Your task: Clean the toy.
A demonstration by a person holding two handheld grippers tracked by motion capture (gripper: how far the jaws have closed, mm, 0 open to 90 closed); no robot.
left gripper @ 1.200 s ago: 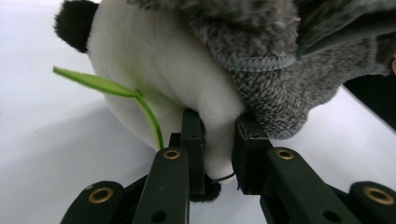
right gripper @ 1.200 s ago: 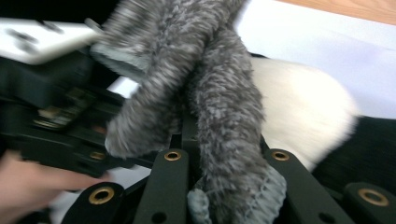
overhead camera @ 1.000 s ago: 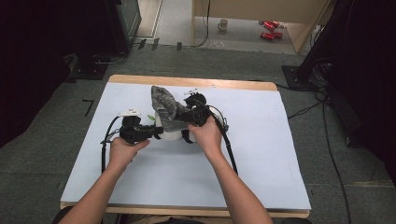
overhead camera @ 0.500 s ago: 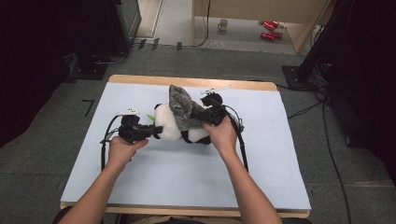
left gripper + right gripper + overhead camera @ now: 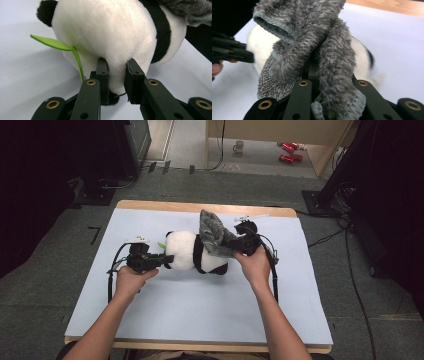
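Observation:
A black-and-white plush panda (image 5: 192,252) lies on its side in the middle of the pale blue mat (image 5: 150,310). My left gripper (image 5: 161,260) is shut on the panda's white head (image 5: 107,37), pinching a fold of fur between its pads, beside a green felt leaf (image 5: 53,43). My right gripper (image 5: 235,245) is shut on a fuzzy grey garment (image 5: 212,234), which bunches up over its jaws (image 5: 317,45) just right of the panda's body. The panda's white body (image 5: 257,42) lies behind the garment, with my left gripper (image 5: 234,53) farther off at the left.
The mat covers a wooden table (image 5: 200,207) whose far edge shows bare. Black cables (image 5: 272,270) trail from both grippers over the mat. On the floor beyond stand a mug (image 5: 239,145), red cans (image 5: 289,147) and dark equipment.
My right gripper has carried the grey garment to the right, off the panda's head and toward its body. The panda now lies uncovered. The left gripper has stayed put on the head.

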